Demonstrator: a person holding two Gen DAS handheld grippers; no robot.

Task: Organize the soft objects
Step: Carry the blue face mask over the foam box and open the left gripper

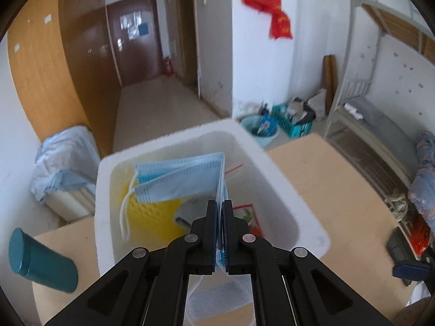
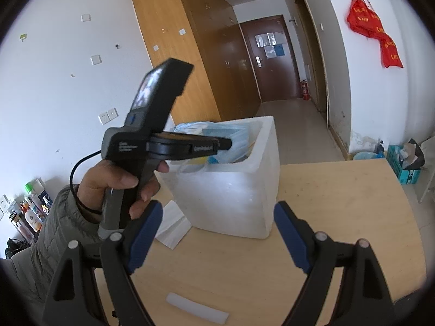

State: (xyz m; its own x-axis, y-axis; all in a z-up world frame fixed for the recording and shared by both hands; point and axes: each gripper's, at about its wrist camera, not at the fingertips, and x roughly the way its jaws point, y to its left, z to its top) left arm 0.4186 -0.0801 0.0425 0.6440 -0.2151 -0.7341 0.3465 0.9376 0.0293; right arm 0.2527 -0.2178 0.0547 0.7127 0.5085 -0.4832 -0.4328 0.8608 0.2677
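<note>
the left gripper point(image 1: 219, 203) is clamped on one small stack of blue face masks point(image 1: 179, 175), held over the open top of the one white foam box point(image 1: 272, 163) on the wooden table point(image 1: 339, 190); inside the box lie one yellow item point(image 1: 152, 217), one grey item point(image 1: 190, 212) and one clear bag with red trim point(image 1: 248, 214). the right gripper point(image 2: 217, 233) stands wide and empty on the near side of the box, with one white foam strip point(image 2: 197, 308) near it and one teal cup point(image 1: 40, 260) at the left.

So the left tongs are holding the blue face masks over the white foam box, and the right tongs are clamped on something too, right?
Not quite. The right tongs stand open and empty in the right wrist view. The left tongs do hold the blue face masks over the white foam box.
</note>
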